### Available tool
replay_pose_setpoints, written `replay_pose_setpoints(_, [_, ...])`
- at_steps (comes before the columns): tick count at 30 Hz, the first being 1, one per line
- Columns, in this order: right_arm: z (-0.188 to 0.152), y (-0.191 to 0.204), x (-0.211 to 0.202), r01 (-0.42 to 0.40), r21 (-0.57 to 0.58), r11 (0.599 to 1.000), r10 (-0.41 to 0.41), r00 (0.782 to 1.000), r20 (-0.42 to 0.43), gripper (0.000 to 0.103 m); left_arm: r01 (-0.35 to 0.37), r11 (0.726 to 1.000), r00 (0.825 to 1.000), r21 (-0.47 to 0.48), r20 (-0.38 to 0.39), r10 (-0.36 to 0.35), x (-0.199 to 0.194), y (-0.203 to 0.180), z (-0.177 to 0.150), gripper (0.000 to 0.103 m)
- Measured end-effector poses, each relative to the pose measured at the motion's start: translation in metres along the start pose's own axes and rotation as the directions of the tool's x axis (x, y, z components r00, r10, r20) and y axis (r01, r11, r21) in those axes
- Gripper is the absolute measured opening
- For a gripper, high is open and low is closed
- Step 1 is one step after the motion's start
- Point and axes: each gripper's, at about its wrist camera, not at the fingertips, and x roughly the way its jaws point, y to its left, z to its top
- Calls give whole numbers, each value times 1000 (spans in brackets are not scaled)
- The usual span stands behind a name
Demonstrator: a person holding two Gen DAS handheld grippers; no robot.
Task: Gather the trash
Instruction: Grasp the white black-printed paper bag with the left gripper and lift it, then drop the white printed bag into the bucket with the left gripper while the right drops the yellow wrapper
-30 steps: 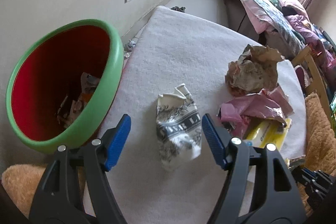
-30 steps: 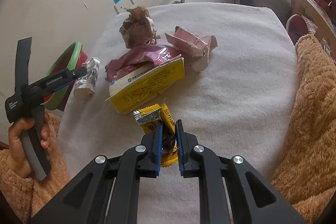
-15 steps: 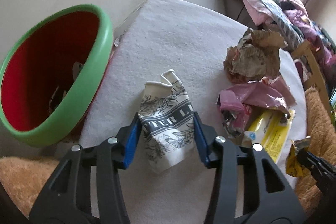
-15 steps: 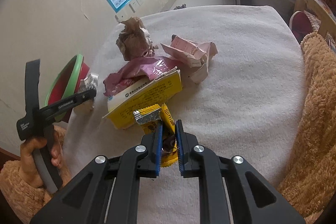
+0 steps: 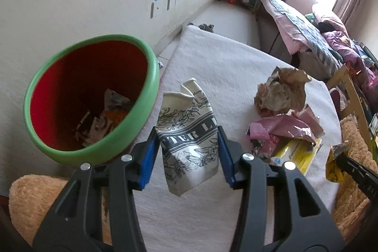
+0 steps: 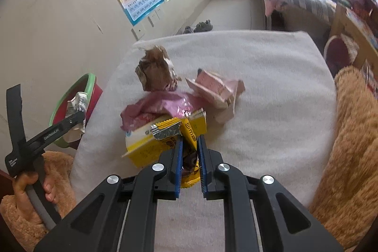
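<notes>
Gripping a crushed cup point(image 5: 189, 138), left gripper point(image 5: 187, 155) hangs raised; right gripper point(image 6: 190, 157) pinches yellow wrapper point(image 6: 189, 152).

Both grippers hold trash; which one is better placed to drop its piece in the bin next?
Left gripper: its crumpled white printed cup hangs beside the green-rimmed red bin; the right gripper is farther off.

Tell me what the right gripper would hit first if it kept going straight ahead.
Probably the yellow box lying just ahead of the right gripper, which is shut on a yellow wrapper. Depth is unclear; the pink bag lies just beyond.
</notes>
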Motion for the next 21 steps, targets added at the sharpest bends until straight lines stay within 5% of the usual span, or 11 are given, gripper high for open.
replay_pose_setpoints(21, [41,81,24,-87,-165,982,92,995,23,12,-38,998,995,-52,89,43,-22,24,12,46])
